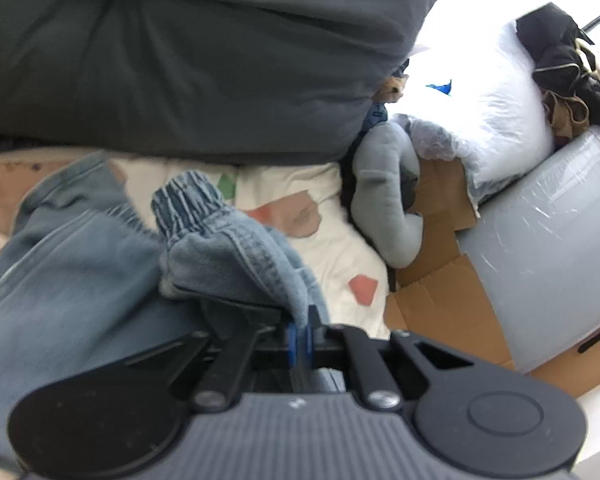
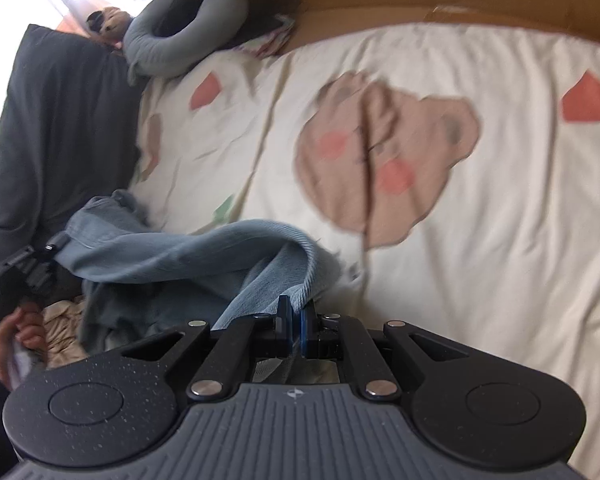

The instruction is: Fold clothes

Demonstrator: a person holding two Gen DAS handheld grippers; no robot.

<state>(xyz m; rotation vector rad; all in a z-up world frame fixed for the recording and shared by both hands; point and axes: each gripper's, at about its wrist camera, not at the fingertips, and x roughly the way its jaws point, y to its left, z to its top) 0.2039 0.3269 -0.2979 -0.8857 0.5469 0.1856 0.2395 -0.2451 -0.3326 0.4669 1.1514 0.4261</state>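
Light blue denim jeans (image 1: 80, 256) with an elastic waistband spread over the cream bedsheet (image 1: 332, 236) in the left wrist view. My left gripper (image 1: 300, 330) is shut on a fold of that denim near the waistband. In the right wrist view the same jeans (image 2: 168, 256) hang bunched at the left, and my right gripper (image 2: 296, 320) is shut on a ribbed edge of the denim. The other gripper (image 2: 24, 276) shows at the far left, with a hand (image 2: 12, 332) under it.
A dark grey pillow (image 1: 172, 60) lies along the bed's edge. A grey plush toy (image 1: 384, 196), cardboard (image 1: 440, 296), a white plastic-wrapped pillow (image 1: 492, 120) and a grey wrapped cushion (image 1: 552, 248) crowd the right. The bear-print sheet (image 2: 480, 220) stretches bare to the right.
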